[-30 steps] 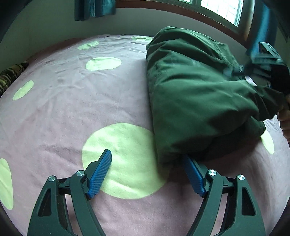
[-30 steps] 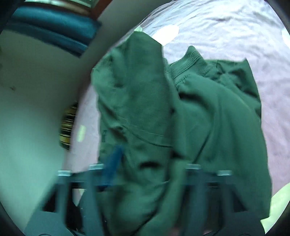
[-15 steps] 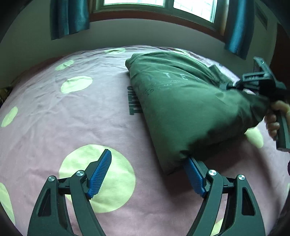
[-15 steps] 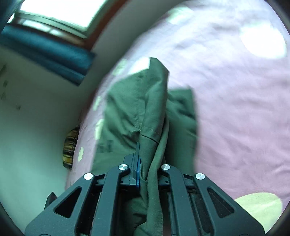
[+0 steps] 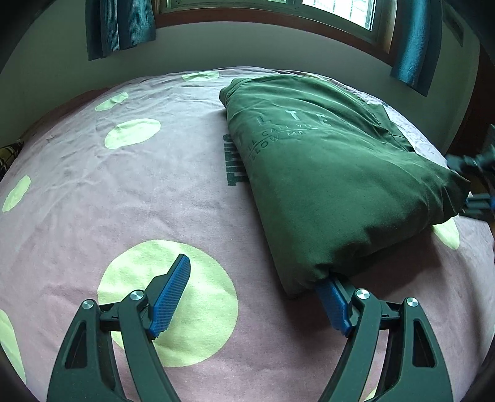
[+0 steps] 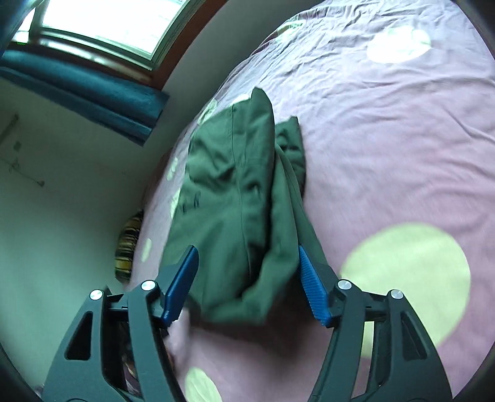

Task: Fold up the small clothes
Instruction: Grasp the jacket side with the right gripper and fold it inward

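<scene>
Green shirt [image 5: 324, 185] lies folded far right on the bed [image 5: 123, 191]; with both the left gripper [image 5: 253, 297] and right gripper [image 6: 247, 278] spread wide, draw them back low so the corners stay flat.

Dim daylight enters from the window [image 5: 334, 12]. Strong fisheye bending with dark corners. Right wrist view shows motion blur.
</scene>
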